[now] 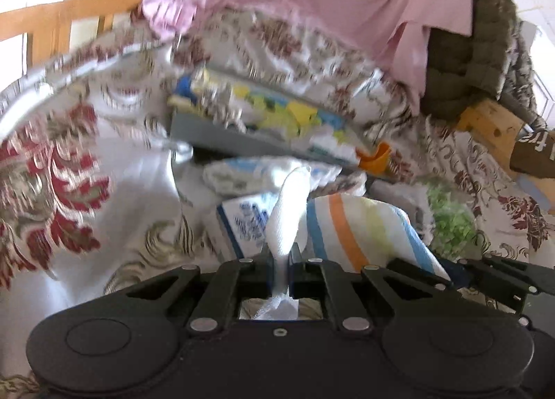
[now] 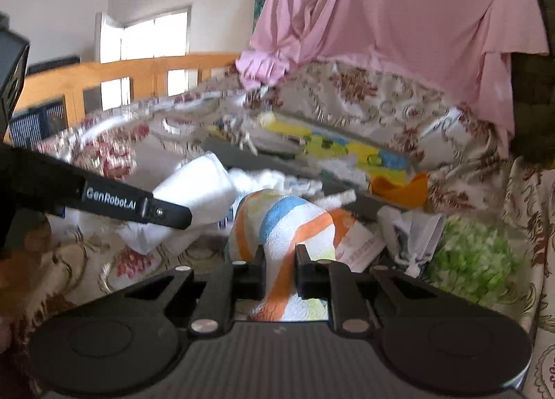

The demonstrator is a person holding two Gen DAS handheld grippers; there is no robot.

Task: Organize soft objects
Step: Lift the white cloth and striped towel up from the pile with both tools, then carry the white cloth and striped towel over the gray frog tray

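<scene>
A white cloth (image 1: 288, 222) was pinched in the left gripper (image 1: 280, 267), jaws nearly closed on it. A striped towel (image 2: 288, 236) was clamped in the right gripper (image 2: 279, 270), both raised above the floral-covered tabletop (image 1: 104, 163). Risk judged: thin pinch could slip, or the trailing towel could snag the clutter beneath.
</scene>
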